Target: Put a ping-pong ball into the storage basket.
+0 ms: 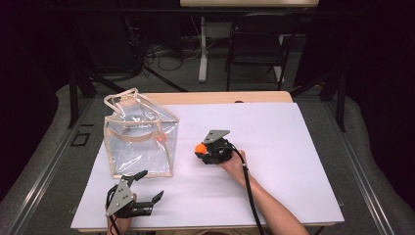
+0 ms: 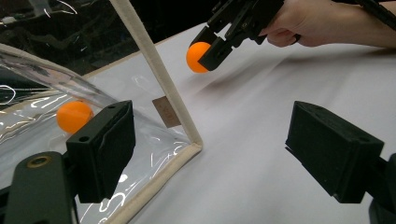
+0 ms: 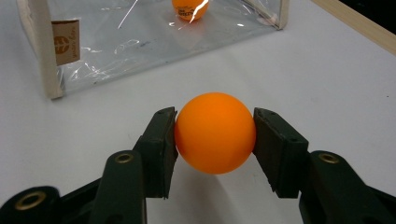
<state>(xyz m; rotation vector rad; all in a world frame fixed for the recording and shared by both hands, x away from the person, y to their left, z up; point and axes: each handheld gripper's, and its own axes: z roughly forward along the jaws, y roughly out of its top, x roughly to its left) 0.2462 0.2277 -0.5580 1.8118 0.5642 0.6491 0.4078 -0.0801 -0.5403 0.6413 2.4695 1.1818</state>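
Note:
An orange ball (image 3: 215, 133) sits squeezed between both black pads of my right gripper (image 3: 215, 140), just above the white table mat. From above, that ball (image 1: 199, 148) shows at the tip of the right gripper (image 1: 201, 151), mid-table, right of a clear plastic bag (image 1: 139, 134) with beige trim. A second orange ball (image 2: 74, 116) lies inside the bag (image 2: 154, 135), seen through its wall (image 3: 187, 8). My left gripper (image 1: 152, 186) rests near the front edge, below the bag, jaws wide apart with nothing between them (image 2: 210, 154). The held ball (image 2: 197, 57) shows in the left gripper view too.
The white mat (image 1: 293, 147) covers a wooden table (image 1: 220, 98). A black chair (image 1: 257, 44) and a table leg (image 1: 202, 49) stand on the floor beyond. The bag carries a small brown label (image 3: 65, 42).

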